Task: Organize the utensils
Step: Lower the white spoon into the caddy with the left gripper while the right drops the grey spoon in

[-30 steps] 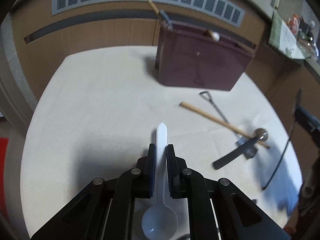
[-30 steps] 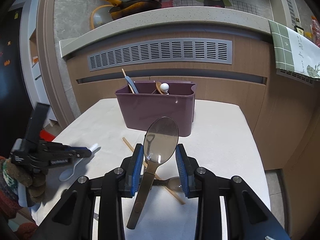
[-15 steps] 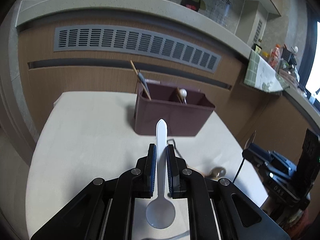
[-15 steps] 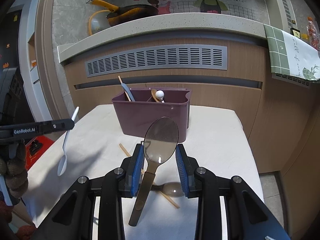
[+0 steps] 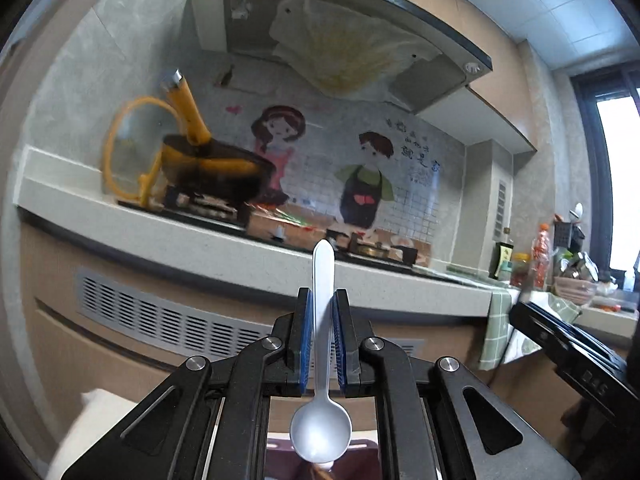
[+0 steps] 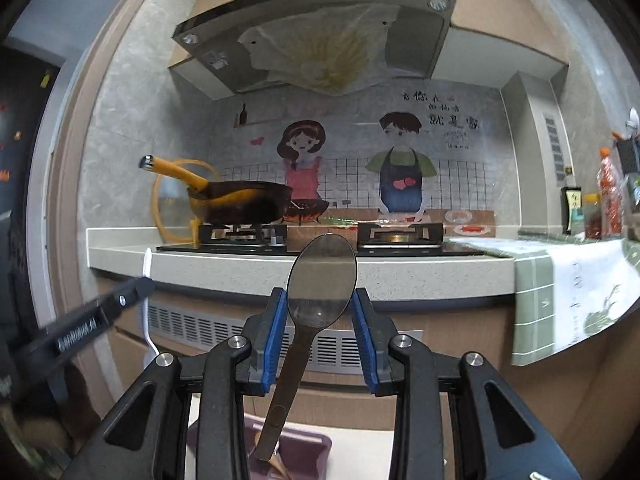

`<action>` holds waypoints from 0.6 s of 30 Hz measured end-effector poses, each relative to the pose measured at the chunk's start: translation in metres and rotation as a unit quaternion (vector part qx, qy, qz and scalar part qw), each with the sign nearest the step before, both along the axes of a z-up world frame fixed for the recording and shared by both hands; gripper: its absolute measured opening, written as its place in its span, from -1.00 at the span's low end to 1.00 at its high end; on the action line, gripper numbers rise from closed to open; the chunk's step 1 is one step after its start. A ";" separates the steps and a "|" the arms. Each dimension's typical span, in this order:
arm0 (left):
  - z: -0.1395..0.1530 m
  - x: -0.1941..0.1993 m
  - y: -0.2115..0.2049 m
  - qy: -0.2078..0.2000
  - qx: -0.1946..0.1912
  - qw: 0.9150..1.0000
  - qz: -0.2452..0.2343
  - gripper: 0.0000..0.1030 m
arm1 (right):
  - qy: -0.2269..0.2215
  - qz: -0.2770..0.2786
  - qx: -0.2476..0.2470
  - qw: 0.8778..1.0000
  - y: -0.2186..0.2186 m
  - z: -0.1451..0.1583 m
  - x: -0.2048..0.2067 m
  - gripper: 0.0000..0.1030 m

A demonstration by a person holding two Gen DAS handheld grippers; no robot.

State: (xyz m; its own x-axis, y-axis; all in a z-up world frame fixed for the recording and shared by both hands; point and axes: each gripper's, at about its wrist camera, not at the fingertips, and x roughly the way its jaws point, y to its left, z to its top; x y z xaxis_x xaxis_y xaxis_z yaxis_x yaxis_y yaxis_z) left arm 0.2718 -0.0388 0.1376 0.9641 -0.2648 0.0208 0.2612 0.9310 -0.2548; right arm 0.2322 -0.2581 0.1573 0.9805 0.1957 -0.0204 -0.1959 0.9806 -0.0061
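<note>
Two smooth spoons: white plastic (image 5: pixel 322 320), metal (image 6: pixel 320 288).

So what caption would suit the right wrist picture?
Right gripper holds a metal spoon above the purple bin.

The purple utensil holder (image 5: pixel 320 462) is mostly hidden behind the left gripper (image 5: pixel 322 320), only a strip seen at the bottom edge. From the right wrist, its rim (image 6: pixel 296 446) is cut off too, contents unclear. The wok (image 5: pixel 216 168) is smeared by blur.
</note>
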 end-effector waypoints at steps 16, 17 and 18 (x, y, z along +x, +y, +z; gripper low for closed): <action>-0.111 0.084 -0.003 0.135 -0.018 0.991 -0.004 -0.80 | 0.136 -0.022 -0.042 0.990 0.025 -0.109 0.093 -0.41; -0.118 0.085 -0.004 0.141 -0.016 0.990 -0.005 -0.80 | 0.144 -0.020 -0.046 0.988 0.026 -0.114 0.096 -0.41; -0.120 0.084 -0.005 0.144 -0.014 0.989 -0.006 -0.80 | 0.152 -0.017 -0.048 0.987 0.027 -0.119 0.097 -0.41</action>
